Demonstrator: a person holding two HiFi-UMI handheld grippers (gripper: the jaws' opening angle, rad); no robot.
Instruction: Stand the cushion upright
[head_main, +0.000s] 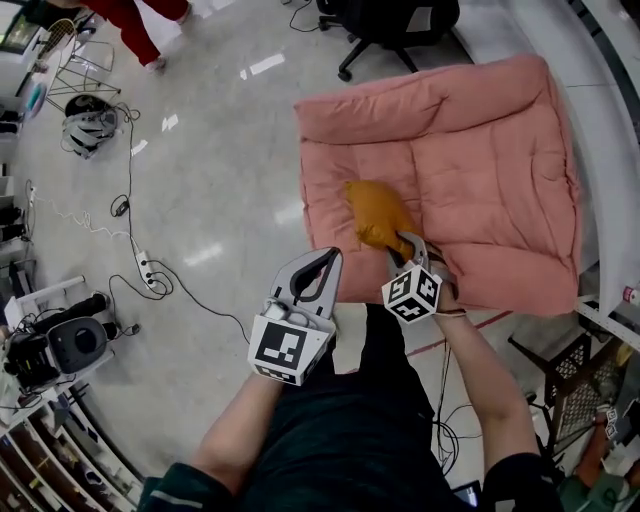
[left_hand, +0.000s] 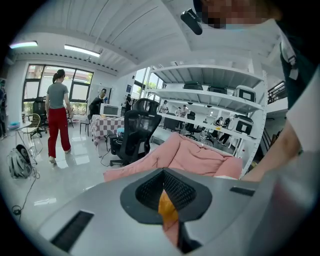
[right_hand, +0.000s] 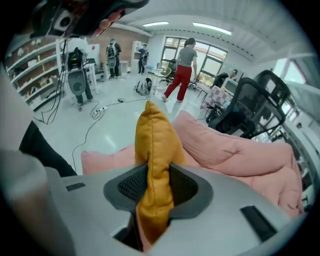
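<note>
1. The orange cushion (head_main: 375, 215) lies over the near left part of a pink pad (head_main: 490, 170) spread on the floor (head_main: 200, 180).
2. The right gripper (head_main: 408, 245) has its jaws clenched on the cushion's near edge. In the right gripper view the fabric bulges out on both sides of the pads and the cushion stands edge-on away from them.
3. The left gripper (head_main: 330, 258) hangs just left of the right one, near the pad's near left corner. Its jaws are closed together with nothing gripped.
4. An office chair (head_main: 390, 25) stands beyond the pad's far edge.
</note>
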